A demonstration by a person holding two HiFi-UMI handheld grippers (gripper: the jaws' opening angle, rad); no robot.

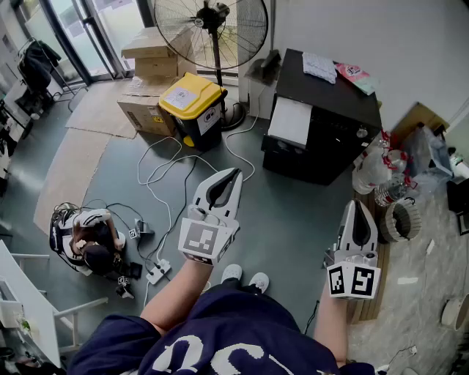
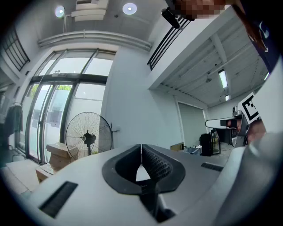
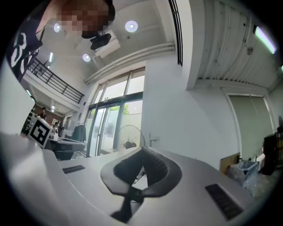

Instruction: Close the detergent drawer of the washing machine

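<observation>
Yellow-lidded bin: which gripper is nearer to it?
Left. The left gripper is held out with the yellow-lidded bin ahead and slightly to its left. The right gripper is farther right, in front of the black cabinet, well off to the bin's side.

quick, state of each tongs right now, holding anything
Left tongs: closed, holding nothing.
Right tongs: closed, holding nothing.

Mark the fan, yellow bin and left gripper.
fan (image 1: 209,13): head view, motor hub.
yellow bin (image 1: 189,99): head view, lid.
left gripper (image 1: 234,174): head view, tips of the closed jaws.
</observation>
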